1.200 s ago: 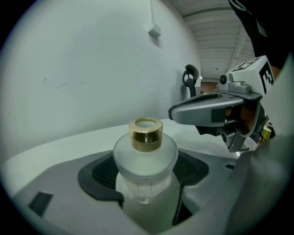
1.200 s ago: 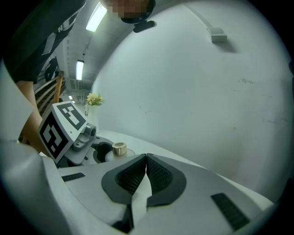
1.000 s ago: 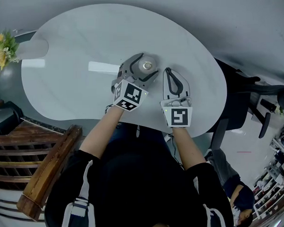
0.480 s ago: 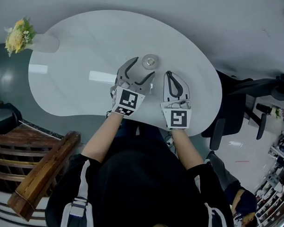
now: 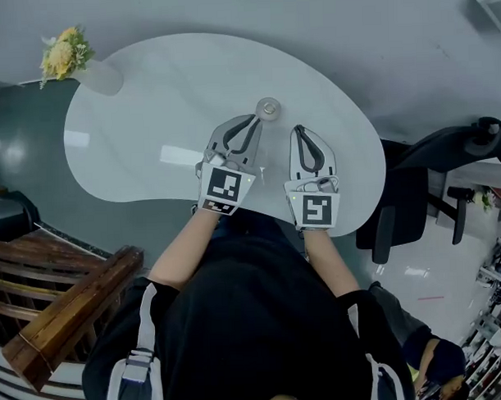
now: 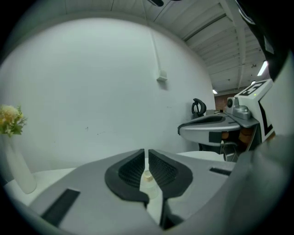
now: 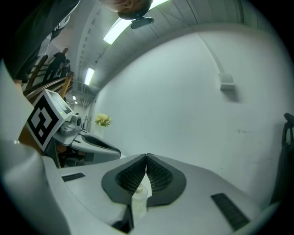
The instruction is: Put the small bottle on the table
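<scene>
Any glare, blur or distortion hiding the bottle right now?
Head view: bottle sharp, clear of the two glare patches on the table; wide lens bends the table's edge. Left gripper view: bottle pale, low contrast against the white table; corners dark. Right gripper view: ceiling lights flare top left, wall curves.

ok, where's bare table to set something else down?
Widest free patch: the table's middle and left lobe, between the vase of flowers and the small bottle. Also the right end, toward the chair. Crowded: between the bottle and the near edge, where the left gripper, its jaws just closed on nothing, and the shut right gripper hover.
</scene>
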{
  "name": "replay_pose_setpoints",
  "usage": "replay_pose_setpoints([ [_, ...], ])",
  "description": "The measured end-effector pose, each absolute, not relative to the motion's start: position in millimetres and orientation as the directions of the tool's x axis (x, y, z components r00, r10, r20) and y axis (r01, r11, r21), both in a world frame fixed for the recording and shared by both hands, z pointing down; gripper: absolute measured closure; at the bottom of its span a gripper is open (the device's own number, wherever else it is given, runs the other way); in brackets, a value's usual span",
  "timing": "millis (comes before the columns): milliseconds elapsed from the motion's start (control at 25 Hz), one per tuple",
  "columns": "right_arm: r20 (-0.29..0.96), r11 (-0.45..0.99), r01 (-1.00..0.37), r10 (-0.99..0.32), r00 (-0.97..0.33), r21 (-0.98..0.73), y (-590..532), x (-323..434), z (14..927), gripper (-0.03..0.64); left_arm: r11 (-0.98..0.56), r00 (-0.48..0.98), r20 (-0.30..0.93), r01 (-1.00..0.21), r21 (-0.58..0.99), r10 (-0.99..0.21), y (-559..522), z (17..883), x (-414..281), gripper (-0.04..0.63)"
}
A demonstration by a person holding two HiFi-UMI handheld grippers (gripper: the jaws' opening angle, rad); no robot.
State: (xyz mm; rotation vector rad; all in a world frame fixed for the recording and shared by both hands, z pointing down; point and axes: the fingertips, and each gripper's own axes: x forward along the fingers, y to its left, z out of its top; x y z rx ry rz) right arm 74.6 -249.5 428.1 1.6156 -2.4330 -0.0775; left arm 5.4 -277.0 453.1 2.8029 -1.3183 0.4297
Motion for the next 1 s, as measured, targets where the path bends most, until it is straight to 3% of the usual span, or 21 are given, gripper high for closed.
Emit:
replay_pose_setpoints([
  [400, 0.013, 0.343, -0.927, -0.938, -0.345, 0.154, -226.6, 70.1, 366.4, 0.594, -0.576, 0.562, 0.162, -0.815, -0.062, -0.811, -249.6, 384.5, -18.9, 0.588],
  [1000, -0.023, 0.322, -0.933, -0.944, -0.329, 0.158, -198.5, 73.7, 321.2, 0.595, -0.547, 0.542, 0.092, -0.836, -0.044, -0.836, -212.2, 326.7, -33.8, 0.588],
])
